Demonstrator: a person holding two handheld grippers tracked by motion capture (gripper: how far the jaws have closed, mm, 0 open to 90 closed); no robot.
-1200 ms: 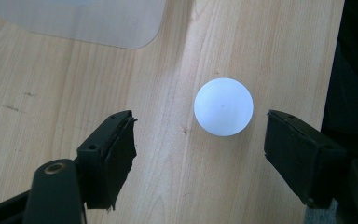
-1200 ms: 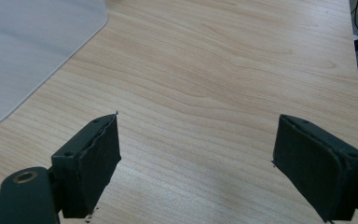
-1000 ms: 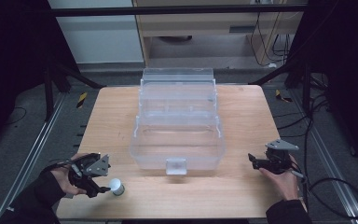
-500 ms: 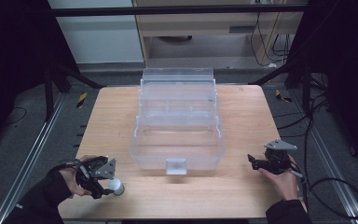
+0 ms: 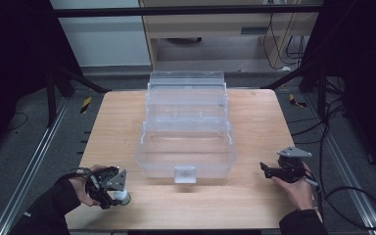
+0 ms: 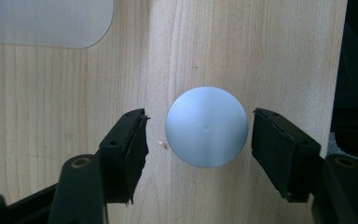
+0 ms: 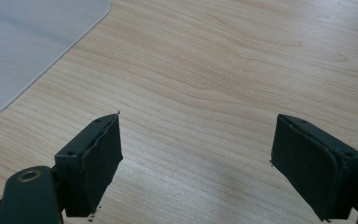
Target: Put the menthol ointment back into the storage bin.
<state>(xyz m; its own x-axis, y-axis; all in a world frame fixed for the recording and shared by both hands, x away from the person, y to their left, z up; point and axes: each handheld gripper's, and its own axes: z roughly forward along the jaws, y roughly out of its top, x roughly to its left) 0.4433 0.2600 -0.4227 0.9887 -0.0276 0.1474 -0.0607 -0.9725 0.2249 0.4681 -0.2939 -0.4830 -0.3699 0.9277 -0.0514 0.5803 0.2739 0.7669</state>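
Observation:
A small round pale grey-blue cap lies on the wooden table near its front left corner. My left gripper points down over it, one jaw on each side. Its jaws have just been closing. A narrow strip of wood still shows between each pad and the cap, so nothing is gripped. From above, the left gripper covers most of the cap. My right gripper rests low at the front right, open, with bare wood between its fingers.
A large clear plastic tiered box stands open in the middle of the table, its latch facing the front edge. Its corner shows in the left gripper view and in the right gripper view. Dark floor and metal rails flank the table.
My left gripper has moved right and down onto the cap, which now sits between its jaws, and the jaws have narrowed. The right hand has stayed put.

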